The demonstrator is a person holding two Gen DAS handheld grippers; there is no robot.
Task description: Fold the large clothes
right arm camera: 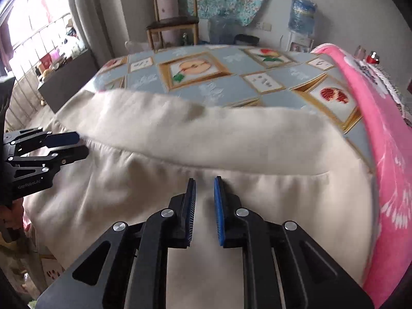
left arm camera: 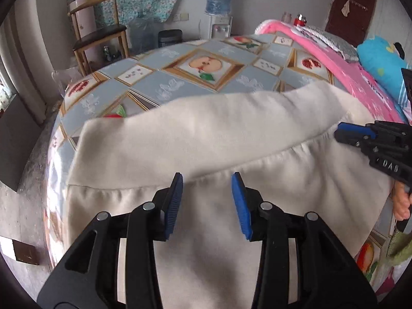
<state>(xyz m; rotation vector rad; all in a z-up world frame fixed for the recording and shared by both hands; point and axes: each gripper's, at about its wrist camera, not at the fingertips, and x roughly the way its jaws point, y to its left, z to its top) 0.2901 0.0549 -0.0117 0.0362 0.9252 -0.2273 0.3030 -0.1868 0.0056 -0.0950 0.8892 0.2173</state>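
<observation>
A large cream garment (left arm camera: 206, 139) lies across the near side of a table with a fruit-patterned cloth (left arm camera: 206, 69). Its far part is folded back over the near part, and the fold's edge runs across both views; it also shows in the right wrist view (right arm camera: 206, 134). My left gripper (left arm camera: 207, 177) is open, its blue pads just above the cloth at that edge. My right gripper (right arm camera: 205, 181) is open with a narrow gap, hovering at the same edge further right. Each gripper shows in the other's view: right gripper (left arm camera: 342, 134), left gripper (right arm camera: 79, 144).
A pink blanket (right arm camera: 386, 141) and a blue cushion (left arm camera: 381, 61) lie along the table's right side. A wooden chair (left arm camera: 97, 33), a black bin (left arm camera: 170, 37) and a water dispenser (left arm camera: 219, 13) stand by the far wall. A window (right arm camera: 38, 38) is at left.
</observation>
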